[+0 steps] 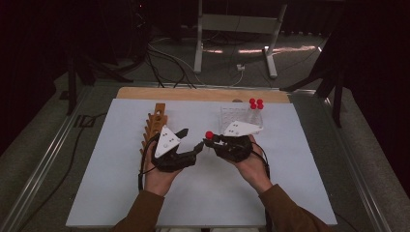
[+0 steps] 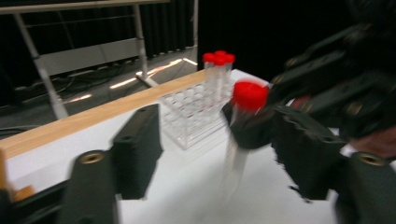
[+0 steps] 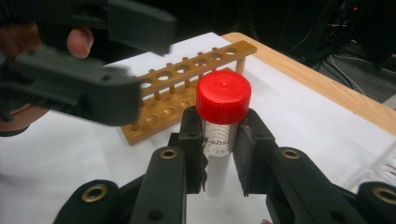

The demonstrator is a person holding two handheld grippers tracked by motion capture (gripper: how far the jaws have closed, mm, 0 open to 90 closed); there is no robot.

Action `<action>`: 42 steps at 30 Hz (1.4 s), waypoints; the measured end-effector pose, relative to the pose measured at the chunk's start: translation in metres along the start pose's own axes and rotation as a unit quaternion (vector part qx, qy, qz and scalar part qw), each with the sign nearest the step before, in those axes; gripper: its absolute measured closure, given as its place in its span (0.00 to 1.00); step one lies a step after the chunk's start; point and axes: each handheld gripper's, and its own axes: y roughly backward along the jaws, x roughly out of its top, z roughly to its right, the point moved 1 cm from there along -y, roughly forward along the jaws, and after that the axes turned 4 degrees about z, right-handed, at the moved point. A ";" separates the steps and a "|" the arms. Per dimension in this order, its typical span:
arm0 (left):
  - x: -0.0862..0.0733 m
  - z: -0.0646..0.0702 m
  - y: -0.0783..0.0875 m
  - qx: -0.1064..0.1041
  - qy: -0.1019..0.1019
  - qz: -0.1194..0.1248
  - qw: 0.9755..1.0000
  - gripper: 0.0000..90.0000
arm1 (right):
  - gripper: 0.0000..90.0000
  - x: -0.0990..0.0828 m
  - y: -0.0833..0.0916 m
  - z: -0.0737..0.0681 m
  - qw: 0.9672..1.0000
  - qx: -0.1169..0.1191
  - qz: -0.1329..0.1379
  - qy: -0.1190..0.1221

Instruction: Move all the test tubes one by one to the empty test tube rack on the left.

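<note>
A clear tube with a red cap (image 3: 223, 98) stands upright between the pads of my right gripper (image 3: 222, 144), which is shut on it just below the cap. In the high view that tube (image 1: 209, 135) is held over the middle of the white board, and my left gripper (image 1: 193, 138) faces it from the left with its jaws apart. In the left gripper view the tube (image 2: 250, 95) sits blurred close to one jaw of my left gripper (image 2: 196, 135), while the other jaw stands well clear. My left gripper (image 3: 149, 56) is open at the upper left of the right gripper view.
A brown wooden tube rack (image 1: 155, 121) stands on the white board (image 1: 121, 183) behind my left hand. A clear plastic rack (image 1: 237, 116) at the back right holds a few red-capped tubes (image 1: 256, 104). A wooden strip (image 1: 203, 94) edges the far side.
</note>
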 end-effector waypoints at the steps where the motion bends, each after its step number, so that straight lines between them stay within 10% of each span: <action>1: 0.002 0.001 -0.001 -0.006 0.001 0.001 1.000 0.45 | 0.83 0.000 -0.001 -0.001 1.000 0.002 -0.001 0.002; 12: 0.007 0.001 -0.013 -0.032 0.030 -0.001 0.999 0.76 | 0.83 0.000 -0.011 -0.012 1.000 0.016 -0.008 0.009; 36: 0.005 -0.004 -0.012 -0.037 0.036 -0.014 0.999 0.79 | 0.82 0.001 -0.015 -0.011 1.000 0.023 -0.010 0.004; 42: 0.010 -0.013 -0.008 -0.028 0.041 0.000 0.999 0.79 | 0.59 -0.002 -0.010 -0.007 1.000 0.024 0.009 -0.007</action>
